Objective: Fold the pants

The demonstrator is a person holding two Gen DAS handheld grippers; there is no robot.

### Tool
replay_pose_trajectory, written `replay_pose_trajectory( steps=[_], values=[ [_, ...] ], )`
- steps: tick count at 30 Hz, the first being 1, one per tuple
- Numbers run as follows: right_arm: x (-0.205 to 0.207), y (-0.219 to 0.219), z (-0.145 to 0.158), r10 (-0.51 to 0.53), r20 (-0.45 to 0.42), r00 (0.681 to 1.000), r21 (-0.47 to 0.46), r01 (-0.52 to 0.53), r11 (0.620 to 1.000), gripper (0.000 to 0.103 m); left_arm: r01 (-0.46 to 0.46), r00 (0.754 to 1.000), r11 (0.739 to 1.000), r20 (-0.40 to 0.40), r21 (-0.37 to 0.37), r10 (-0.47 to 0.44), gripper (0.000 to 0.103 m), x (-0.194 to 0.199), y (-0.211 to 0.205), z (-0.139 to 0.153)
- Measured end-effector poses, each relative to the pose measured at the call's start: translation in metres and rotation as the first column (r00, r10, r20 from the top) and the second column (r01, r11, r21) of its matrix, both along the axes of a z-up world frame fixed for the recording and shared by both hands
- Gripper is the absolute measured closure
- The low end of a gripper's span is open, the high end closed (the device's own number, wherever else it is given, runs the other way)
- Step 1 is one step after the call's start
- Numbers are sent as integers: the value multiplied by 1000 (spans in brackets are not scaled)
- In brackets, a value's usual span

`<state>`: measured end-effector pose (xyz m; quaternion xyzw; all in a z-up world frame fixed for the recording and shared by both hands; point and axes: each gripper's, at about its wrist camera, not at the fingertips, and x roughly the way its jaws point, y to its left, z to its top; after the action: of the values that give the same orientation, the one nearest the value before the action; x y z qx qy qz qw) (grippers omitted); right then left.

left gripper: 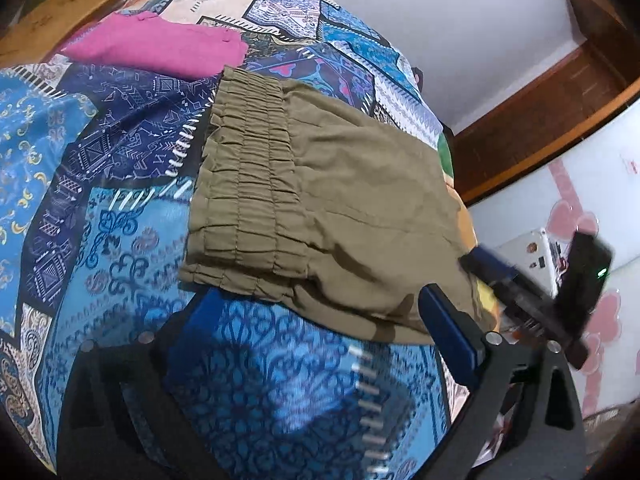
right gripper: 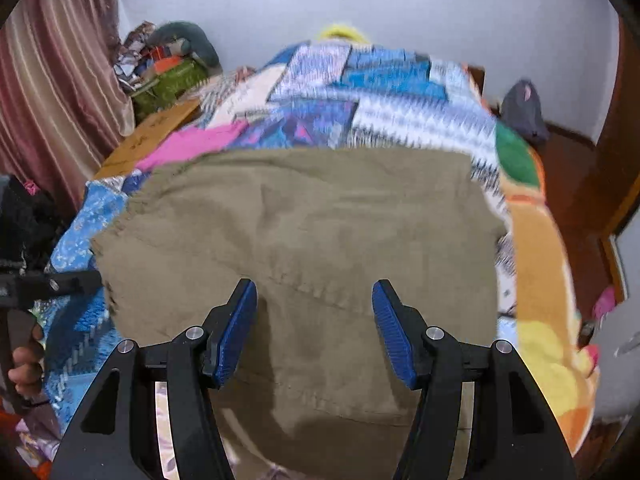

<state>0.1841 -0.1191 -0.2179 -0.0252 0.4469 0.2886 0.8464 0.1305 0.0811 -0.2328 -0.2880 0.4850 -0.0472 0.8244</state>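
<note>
Olive-green pants (left gripper: 320, 216) lie folded on the patterned blue bedspread (left gripper: 100, 160), with the gathered elastic waistband (left gripper: 248, 184) on the left. My left gripper (left gripper: 316, 308) is open, its jaws wide apart, at the near edge of the pants; its right pad (left gripper: 448, 332) touches the fabric edge. In the right wrist view the pants (right gripper: 304, 220) fill the middle. My right gripper (right gripper: 314, 300) is open just over their near part, holding nothing. The right gripper also shows in the left wrist view (left gripper: 532, 284), at the right edge of the pants.
A folded magenta garment (left gripper: 160, 46) lies on the bed beyond the pants. A cardboard box (left gripper: 52, 12) sits at the far left. A wooden frame (left gripper: 560, 96) and white wall are to the right. Curtains (right gripper: 52, 80) and clutter stand at the left.
</note>
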Motion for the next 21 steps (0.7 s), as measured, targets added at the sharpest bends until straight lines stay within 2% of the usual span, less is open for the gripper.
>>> replay_pose_trajectory(
  steps=[5,7,11,14,15,18,19,21],
  values=[
    [-3,-7,-8,15,-38,999,30,-14,999,46,-46,999,999,-26,-7,46,6,19,14,-4],
    [-4,-8,-8,19,-45,999,32,-17,999,46,-63,997,998,-35,8,64,13,26,17,-5],
    [-4,-13,-9,12,-56,998,46,-10,999,46,-67,996,992,-44,104,71,33,41,15,-5],
    [-4,-16,-10,9,-65,998,55,-6,998,46,-59,998,983,-18,174,63,45,45,10,1],
    [-4,-16,-9,9,-67,998,55,-5,998,46,-52,999,976,-1,212,54,54,46,6,5],
    [-3,-16,-6,11,-78,997,43,-8,999,46,-24,997,942,74,335,-1,69,45,-10,25],
    [-2,-15,-4,13,-83,996,38,-10,999,46,-19,996,931,93,365,-16,71,44,-14,31],
    [1,-14,3,14,-79,997,41,-11,999,46,-13,990,892,128,452,-51,75,44,-25,42]
  ],
)
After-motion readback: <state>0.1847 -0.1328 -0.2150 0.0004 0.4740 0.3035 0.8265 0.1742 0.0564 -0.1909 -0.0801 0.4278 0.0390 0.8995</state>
